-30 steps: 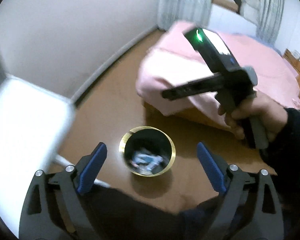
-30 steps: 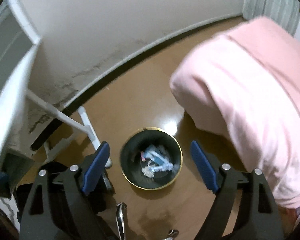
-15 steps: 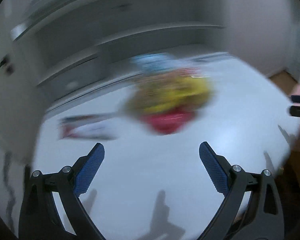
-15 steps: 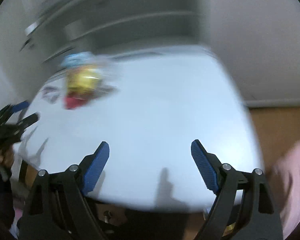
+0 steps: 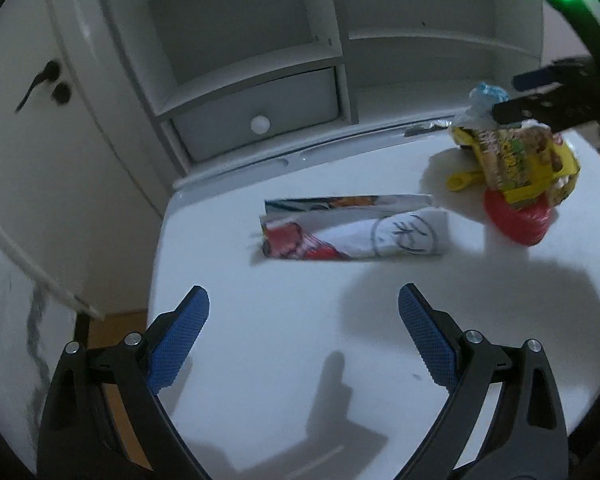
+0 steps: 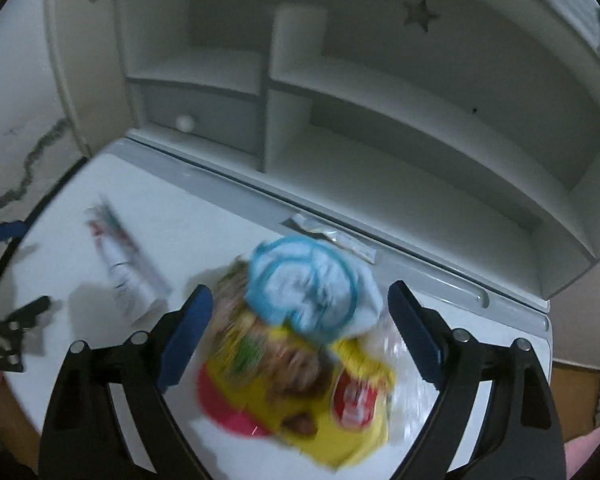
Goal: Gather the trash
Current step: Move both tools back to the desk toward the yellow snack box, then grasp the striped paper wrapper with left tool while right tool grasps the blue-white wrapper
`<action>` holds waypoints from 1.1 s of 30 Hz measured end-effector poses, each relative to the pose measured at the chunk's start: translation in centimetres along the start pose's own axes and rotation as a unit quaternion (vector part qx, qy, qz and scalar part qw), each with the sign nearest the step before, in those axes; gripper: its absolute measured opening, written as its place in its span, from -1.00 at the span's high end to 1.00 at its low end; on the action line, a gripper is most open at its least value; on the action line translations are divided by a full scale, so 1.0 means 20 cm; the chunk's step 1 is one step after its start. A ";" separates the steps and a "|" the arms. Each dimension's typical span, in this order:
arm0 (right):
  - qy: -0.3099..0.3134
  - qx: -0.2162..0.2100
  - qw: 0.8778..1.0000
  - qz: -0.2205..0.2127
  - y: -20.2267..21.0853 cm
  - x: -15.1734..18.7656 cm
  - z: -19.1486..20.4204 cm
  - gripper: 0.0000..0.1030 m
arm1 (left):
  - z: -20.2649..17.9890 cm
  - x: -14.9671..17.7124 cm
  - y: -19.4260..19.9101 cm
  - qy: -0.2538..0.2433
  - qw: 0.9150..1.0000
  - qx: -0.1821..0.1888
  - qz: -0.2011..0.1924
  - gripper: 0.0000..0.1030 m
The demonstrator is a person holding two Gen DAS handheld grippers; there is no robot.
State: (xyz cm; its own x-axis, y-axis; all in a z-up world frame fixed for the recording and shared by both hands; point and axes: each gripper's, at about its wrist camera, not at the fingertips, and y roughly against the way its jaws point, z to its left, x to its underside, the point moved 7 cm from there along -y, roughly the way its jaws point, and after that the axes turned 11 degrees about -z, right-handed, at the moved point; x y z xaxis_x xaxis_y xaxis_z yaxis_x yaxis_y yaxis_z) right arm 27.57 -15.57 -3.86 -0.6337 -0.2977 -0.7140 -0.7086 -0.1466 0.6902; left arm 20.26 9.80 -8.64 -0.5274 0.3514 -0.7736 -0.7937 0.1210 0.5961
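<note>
- A white desk [image 5: 284,360] with a hutch of open shelves [image 5: 260,40] and a small knobbed drawer [image 5: 260,114] at its far edge is shown, set against a pale wall; a strip of brown floor is glimpsed past the desk's near left corner.
- The trash is found on the desk in two places: a flattened printed wrapper [image 5: 352,226] lying alone mid-desk, and, to its right, a heap made of a yellow snack bag [image 6: 300,380], a crumpled pale-blue wrapper [image 6: 308,284] on top and something red [image 5: 516,218] beneath.
- The left gripper [image 5: 303,340] is held released and empty above bare desk, its jaws spread wide and lined up with the flat wrapper, probably as the next pick.
- The right gripper [image 6: 300,340] is held released too, spread on either side of the heap and close over it, judged to be readying a grasp; nothing is clamped yet.
- A small silver sachet [image 6: 332,238] is left at the far edge by the hutch.
- The heap is blurred in the right wrist view, so its printing cannot be read and contact with the pads [image 6: 184,340] cannot be told.
- The red item is mostly covered, and its kind cannot be made out; no bin is in sight.
</note>
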 end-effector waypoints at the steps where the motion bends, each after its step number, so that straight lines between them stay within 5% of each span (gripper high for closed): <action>1: -0.004 0.001 1.000 0.007 -0.03 0.00 -0.01 -0.32 | 0.02 -0.01 -0.02 -0.013 1.000 0.000 0.000 -0.80; 3: -0.016 -0.009 1.000 0.016 -0.04 0.01 -0.04 0.44 | 0.06 -0.03 -0.08 -0.036 0.999 -0.001 0.001 -0.80; 6: -0.032 -0.013 0.999 -0.001 0.01 0.00 -0.08 0.71 | 0.04 -0.08 -0.12 -0.070 0.997 0.021 -0.003 -0.80; 12: -0.046 -0.028 0.998 -0.037 0.22 -0.05 -0.11 0.71 | -0.05 -0.19 -0.22 -0.164 0.985 0.056 -0.007 -0.80; 19: -0.036 -0.050 0.997 -0.037 0.40 0.03 -0.08 0.71 | -0.27 -0.14 -0.38 -0.312 0.944 0.102 0.022 -0.84; 25: -0.056 -0.064 0.996 -0.034 0.51 0.16 -0.12 0.71 | -0.26 -0.25 -0.55 -0.271 0.958 0.079 0.056 -0.87; 33: -0.092 -0.069 0.993 -0.035 0.62 0.29 -0.24 0.71 | -0.23 -0.30 -0.65 -0.211 0.966 0.108 0.102 -0.88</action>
State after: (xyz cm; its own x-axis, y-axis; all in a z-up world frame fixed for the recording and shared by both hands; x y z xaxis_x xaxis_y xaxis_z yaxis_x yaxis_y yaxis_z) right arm 16.61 -23.56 1.16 -0.6397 -0.1071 -0.7611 -0.7115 -0.2921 0.6391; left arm 32.44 1.87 -12.73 -0.4595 0.7299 -0.5061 -0.5808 0.1842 0.7929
